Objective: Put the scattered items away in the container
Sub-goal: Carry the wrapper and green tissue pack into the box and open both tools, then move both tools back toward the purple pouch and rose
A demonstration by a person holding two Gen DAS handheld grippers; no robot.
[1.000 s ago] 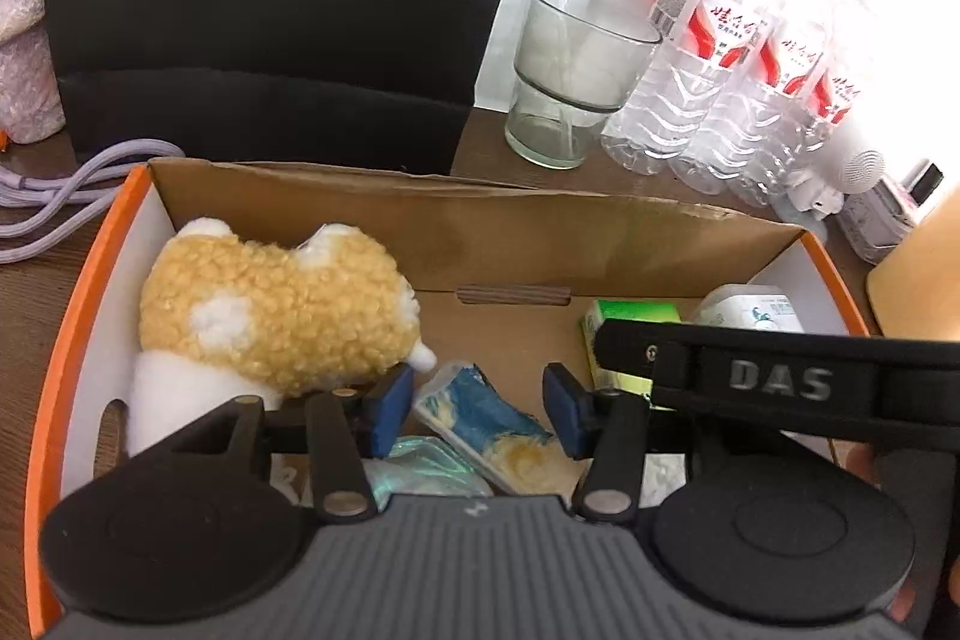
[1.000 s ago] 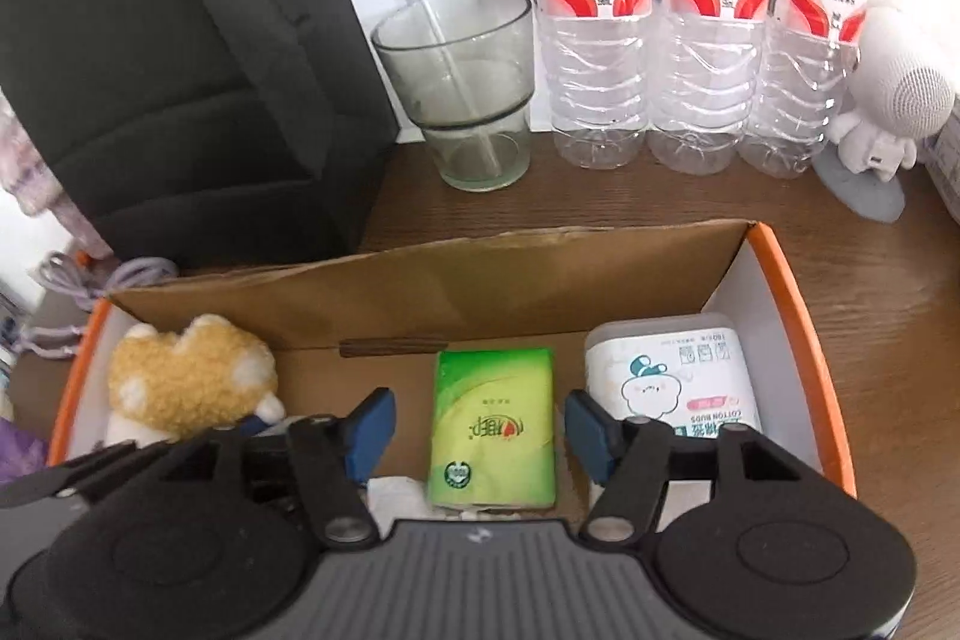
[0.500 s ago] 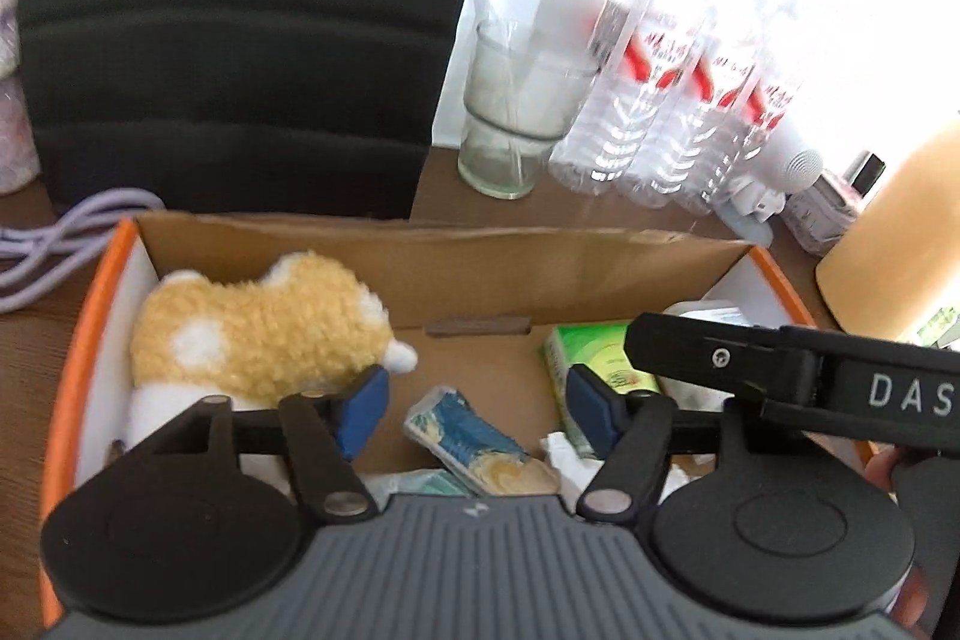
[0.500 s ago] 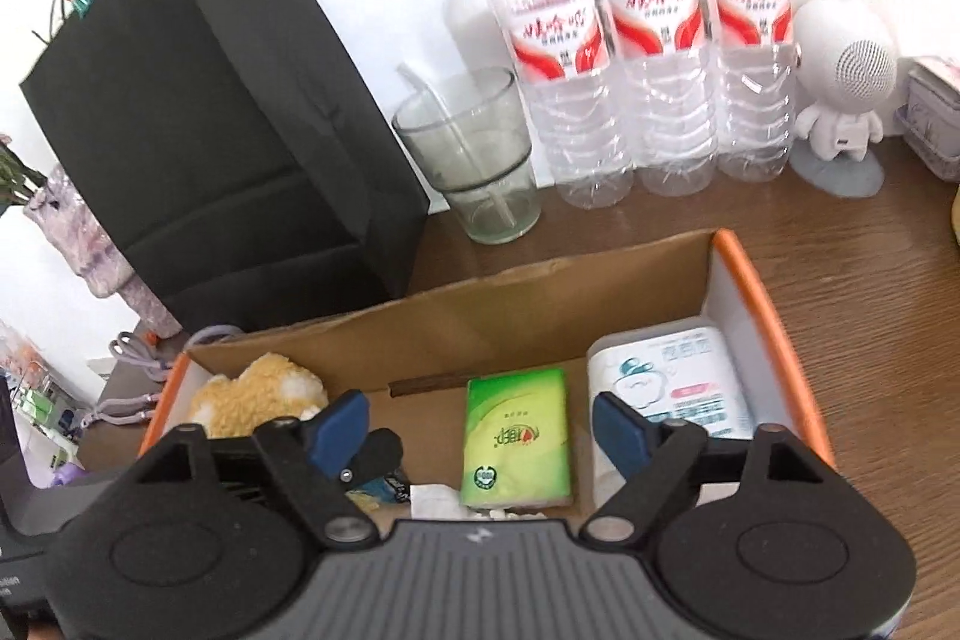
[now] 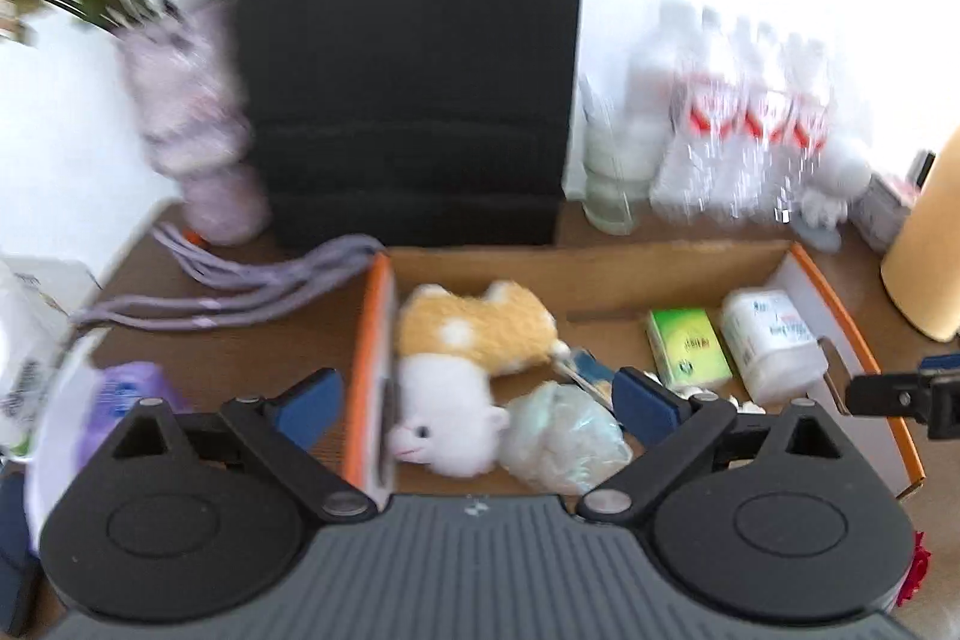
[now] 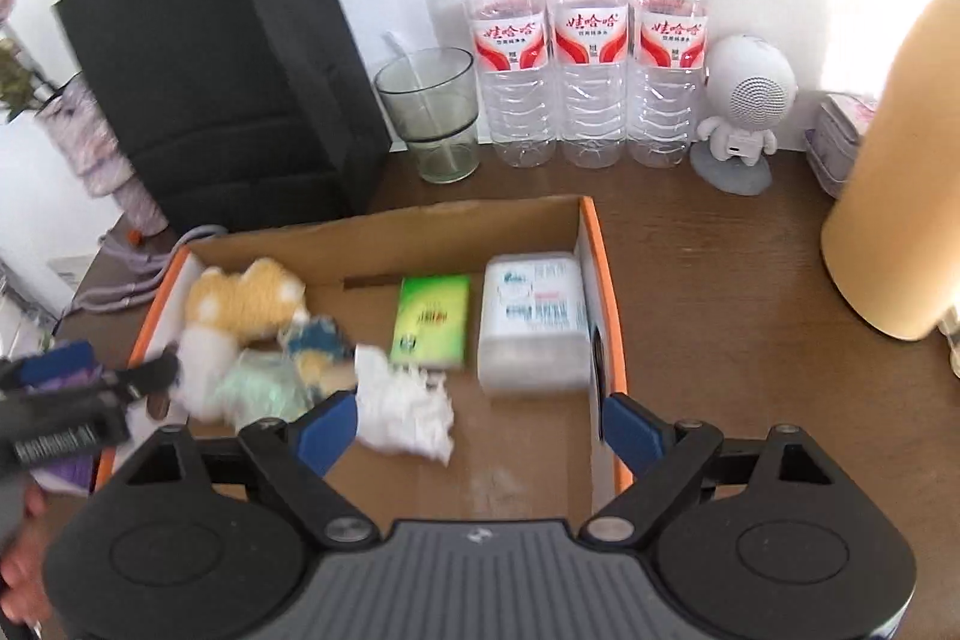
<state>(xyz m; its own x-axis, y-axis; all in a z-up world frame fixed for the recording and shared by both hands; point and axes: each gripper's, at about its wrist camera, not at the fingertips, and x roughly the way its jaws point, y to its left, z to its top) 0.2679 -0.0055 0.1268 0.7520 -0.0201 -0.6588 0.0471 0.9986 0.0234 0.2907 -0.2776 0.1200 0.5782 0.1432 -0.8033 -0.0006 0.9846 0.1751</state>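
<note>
Cardboard box [image 6: 456, 214], orange-rimmed, open-topped, on a brown wooden desk [image 6: 720, 292]. Contents, from the box's left end to its right in the right wrist view: plush toy [image 6: 240, 301], yellow and white, lying on its side; crumpled clear plastic wrapper [image 6: 258, 391] just beside it; blue-and-yellow packet [image 6: 318, 346], blurred; crumpled white tissue [image 6: 405, 409]; green tissue pack [image 6: 431, 319] lying flat; white wet-wipe pack [image 6: 534, 319] against the right wall. Left gripper [image 5: 471, 400]: jaws opening, spread wide, nothing between the pads; it hangs above the box's left end, one finger outside the orange wall. Right gripper [image 6: 477, 427]: jaws opening, wide apart, empty, above the box's near right part. Outside the box: purple packet [image 5: 129, 394] on the desk to its left, lilac cables [image 5: 240, 280], black paper bag [image 6: 228, 58], glass tumbler [image 6: 435, 112], three water bottles [image 6: 591, 46], small white robot-shaped speaker [image 6: 741, 112].
</note>
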